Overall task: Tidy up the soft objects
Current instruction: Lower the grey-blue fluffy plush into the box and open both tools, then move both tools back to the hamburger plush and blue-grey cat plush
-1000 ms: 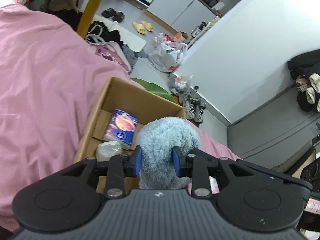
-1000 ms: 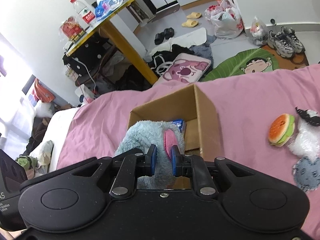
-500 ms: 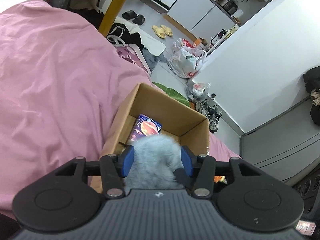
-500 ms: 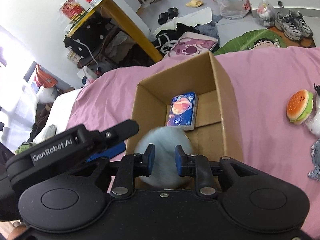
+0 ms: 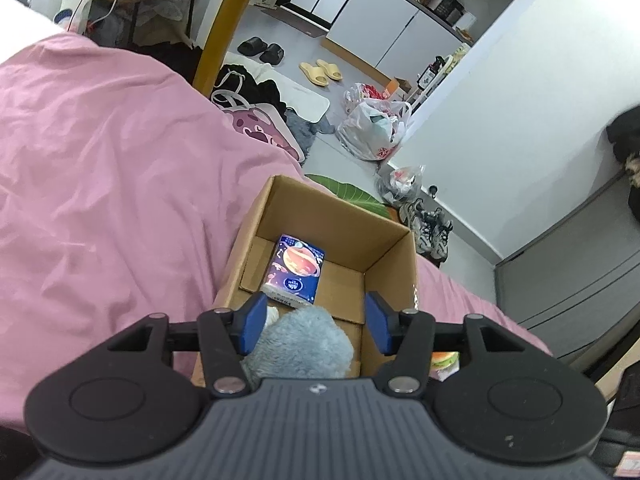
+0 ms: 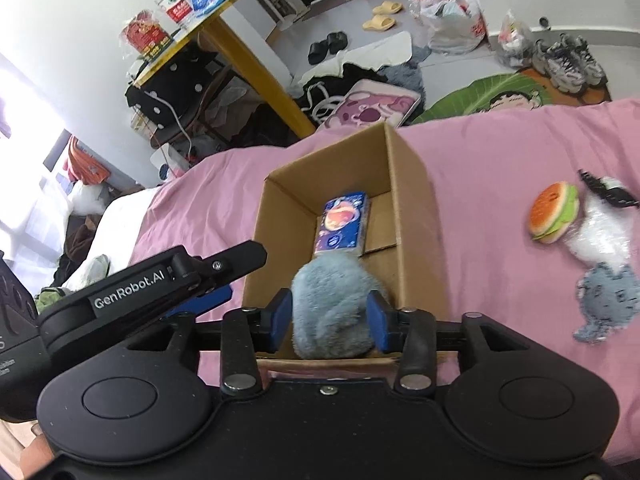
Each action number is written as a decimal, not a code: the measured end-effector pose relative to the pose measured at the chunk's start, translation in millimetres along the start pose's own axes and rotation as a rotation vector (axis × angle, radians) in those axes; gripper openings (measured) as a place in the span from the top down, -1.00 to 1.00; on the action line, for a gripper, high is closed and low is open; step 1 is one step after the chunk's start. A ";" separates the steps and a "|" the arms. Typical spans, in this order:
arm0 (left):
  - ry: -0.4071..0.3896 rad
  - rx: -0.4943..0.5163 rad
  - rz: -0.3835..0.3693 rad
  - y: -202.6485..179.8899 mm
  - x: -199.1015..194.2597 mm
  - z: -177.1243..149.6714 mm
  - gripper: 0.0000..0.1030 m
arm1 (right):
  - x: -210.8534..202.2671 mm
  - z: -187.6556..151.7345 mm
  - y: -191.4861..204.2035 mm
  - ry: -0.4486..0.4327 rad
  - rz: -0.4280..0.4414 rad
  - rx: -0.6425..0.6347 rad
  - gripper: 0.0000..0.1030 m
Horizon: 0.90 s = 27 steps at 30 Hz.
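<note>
Both hand-held grippers have spread since half a second ago. The left hand-held gripper (image 5: 313, 322) now stands wide apart, the blue plush toy (image 5: 304, 344) loose between its pads. The right hand-held gripper (image 6: 329, 320) is parted too, its pads just beside the plush. The plush sits in the near end of the cardboard box (image 6: 412, 208) on the pink bed (image 5: 100, 200), its lower part hidden behind the gripper bodies.

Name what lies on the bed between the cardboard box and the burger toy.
Nothing: in the right wrist view, only bare pink sheet separates the box from the burger toy.
</note>
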<state>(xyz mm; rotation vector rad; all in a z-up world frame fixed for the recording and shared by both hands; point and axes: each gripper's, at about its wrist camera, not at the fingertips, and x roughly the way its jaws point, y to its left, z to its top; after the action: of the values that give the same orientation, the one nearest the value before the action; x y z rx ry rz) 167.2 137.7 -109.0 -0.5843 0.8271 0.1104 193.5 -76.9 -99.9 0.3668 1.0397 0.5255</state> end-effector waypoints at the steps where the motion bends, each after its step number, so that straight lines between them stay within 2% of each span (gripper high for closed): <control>1: 0.001 0.010 0.006 -2.3 -0.8 -1.0 -0.14 | -3.1 0.0 -2.0 -0.008 -0.003 0.001 0.16; 6: 0.003 0.059 0.036 -12.7 -1.1 -2.8 -0.40 | -15.7 -0.4 -14.6 -0.043 -0.022 0.021 0.09; 16: 0.018 0.118 0.055 -32.1 -9.1 -15.4 -0.53 | -38.7 -4.3 -39.1 -0.095 -0.046 0.042 -0.04; 25: 0.043 0.181 0.078 -55.1 -13.0 -27.4 -0.67 | -57.5 -8.4 -60.4 -0.138 -0.058 0.051 -0.35; 27: 0.047 0.190 0.078 -60.9 -13.6 -28.3 -0.77 | -61.6 -9.5 -66.3 -0.146 -0.065 0.053 -0.44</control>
<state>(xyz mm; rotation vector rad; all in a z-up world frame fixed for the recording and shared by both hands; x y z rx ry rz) 158.3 73.5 -87.0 -0.3770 0.8954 0.0884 176.0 -166.1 -94.9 0.4113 0.9221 0.4072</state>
